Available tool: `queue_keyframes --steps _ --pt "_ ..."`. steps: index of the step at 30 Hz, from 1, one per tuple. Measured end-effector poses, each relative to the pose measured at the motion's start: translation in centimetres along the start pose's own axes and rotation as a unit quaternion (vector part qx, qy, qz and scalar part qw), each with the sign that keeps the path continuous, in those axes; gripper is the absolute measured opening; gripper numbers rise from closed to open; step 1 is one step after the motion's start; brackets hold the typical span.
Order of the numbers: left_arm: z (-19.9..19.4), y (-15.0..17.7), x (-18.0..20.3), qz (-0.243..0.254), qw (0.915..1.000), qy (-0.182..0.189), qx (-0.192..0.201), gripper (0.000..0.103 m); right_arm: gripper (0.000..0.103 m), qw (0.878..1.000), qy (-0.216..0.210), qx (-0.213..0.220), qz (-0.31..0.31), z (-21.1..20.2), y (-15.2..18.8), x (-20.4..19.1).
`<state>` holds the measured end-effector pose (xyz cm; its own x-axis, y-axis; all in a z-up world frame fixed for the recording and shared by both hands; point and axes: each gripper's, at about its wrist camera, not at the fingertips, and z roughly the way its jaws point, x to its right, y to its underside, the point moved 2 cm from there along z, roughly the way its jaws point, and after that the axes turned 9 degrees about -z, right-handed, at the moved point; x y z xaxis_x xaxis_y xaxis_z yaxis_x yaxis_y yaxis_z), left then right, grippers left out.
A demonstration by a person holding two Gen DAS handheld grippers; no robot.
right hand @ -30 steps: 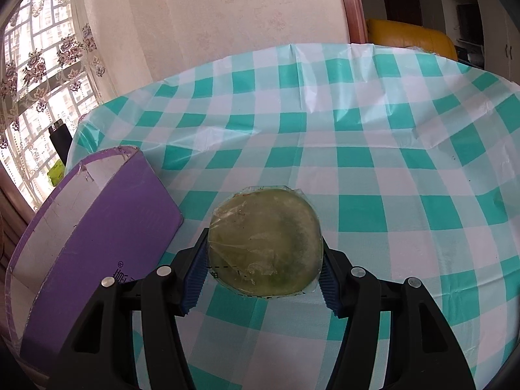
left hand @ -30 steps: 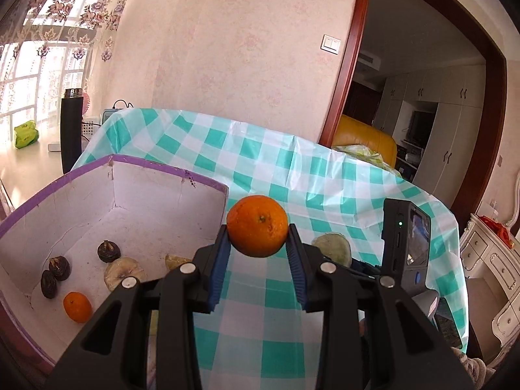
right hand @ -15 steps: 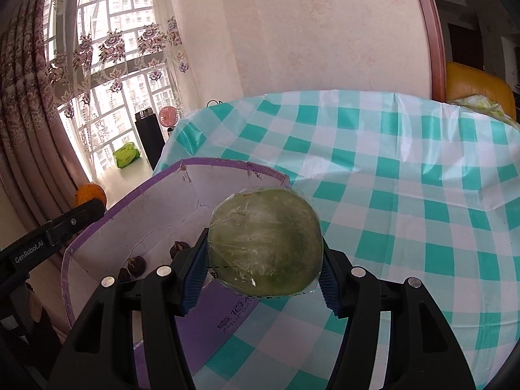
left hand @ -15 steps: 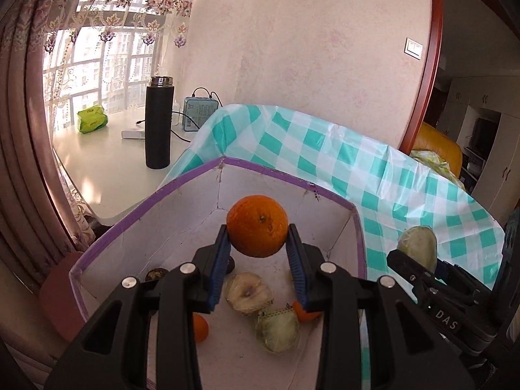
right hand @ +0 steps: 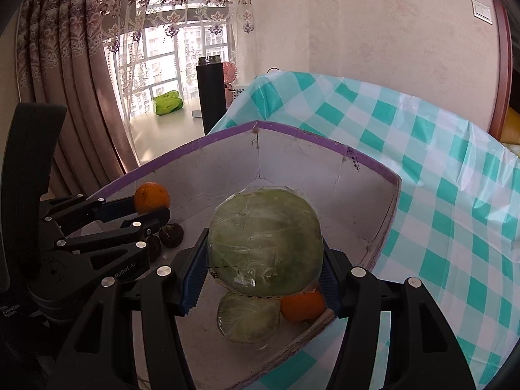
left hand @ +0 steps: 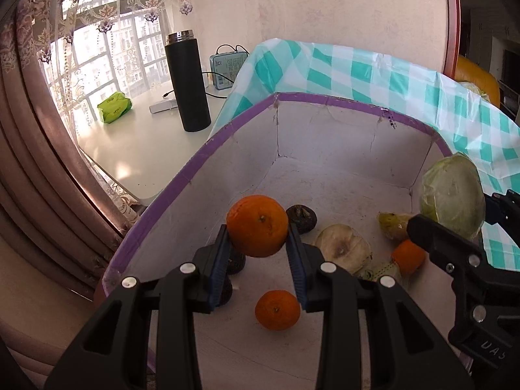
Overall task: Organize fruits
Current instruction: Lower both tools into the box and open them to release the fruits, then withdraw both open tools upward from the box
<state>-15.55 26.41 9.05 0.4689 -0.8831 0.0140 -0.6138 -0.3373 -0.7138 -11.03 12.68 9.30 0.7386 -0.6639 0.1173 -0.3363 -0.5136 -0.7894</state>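
Observation:
My left gripper (left hand: 258, 237) is shut on an orange (left hand: 257, 225) and holds it above the floor of a white box with a purple rim (left hand: 328, 100). My right gripper (right hand: 265, 253) is shut on a green wrapped fruit half (right hand: 265, 240) and holds it over the same box (right hand: 302, 135); it also shows in the left wrist view (left hand: 450, 193). The box holds small oranges (left hand: 277, 308), dark round fruits (left hand: 302, 217), a cut pale fruit (left hand: 343, 248) and another wrapped green piece (right hand: 248, 317). The left gripper with its orange (right hand: 151, 196) shows at the left in the right wrist view.
The box sits on a table with a teal and white checked cloth (right hand: 438, 162). Beyond it a white ledge (left hand: 136, 143) carries a black flask (left hand: 187, 81), a green packet (left hand: 114, 105) and a small blue device (left hand: 227, 68). Brown curtains (left hand: 39, 162) hang at the left.
Both grippers have moved forward and down over the box with their fruit still held. The box interior now fills both views, and the right gripper is closer to the left one.

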Motion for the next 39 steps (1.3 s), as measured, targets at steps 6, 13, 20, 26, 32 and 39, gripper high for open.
queue_keyframes --steps 6,13,20,26,32,39 --pt "1.1 0.2 -2.0 -0.009 0.9995 -0.011 -0.027 0.035 0.059 0.995 0.022 -0.085 -0.041 3.4 0.0 -0.8" --pt "1.8 0.8 -2.2 0.01 0.9985 -0.025 -0.048 0.037 0.059 0.98 0.042 -0.168 -0.097 6.7 -0.1 -1.6" --pt "1.7 1.0 -1.9 0.015 0.9983 -0.024 -0.05 0.039 0.066 0.971 0.049 -0.202 -0.114 7.8 -0.4 -1.3" --pt "1.4 0.8 -1.4 0.002 0.9985 0.024 -0.048 0.066 0.087 0.97 0.067 -0.197 -0.123 7.2 -0.5 -0.9" --pt "1.2 0.9 -0.7 0.015 0.9976 0.036 -0.058 0.079 0.088 0.969 0.053 -0.212 -0.118 7.1 -0.2 -0.1" --pt "-0.5 -0.7 -3.7 -0.05 0.9982 0.02 -0.028 0.101 0.088 0.971 0.021 -0.214 -0.109 6.0 -0.5 0.7"
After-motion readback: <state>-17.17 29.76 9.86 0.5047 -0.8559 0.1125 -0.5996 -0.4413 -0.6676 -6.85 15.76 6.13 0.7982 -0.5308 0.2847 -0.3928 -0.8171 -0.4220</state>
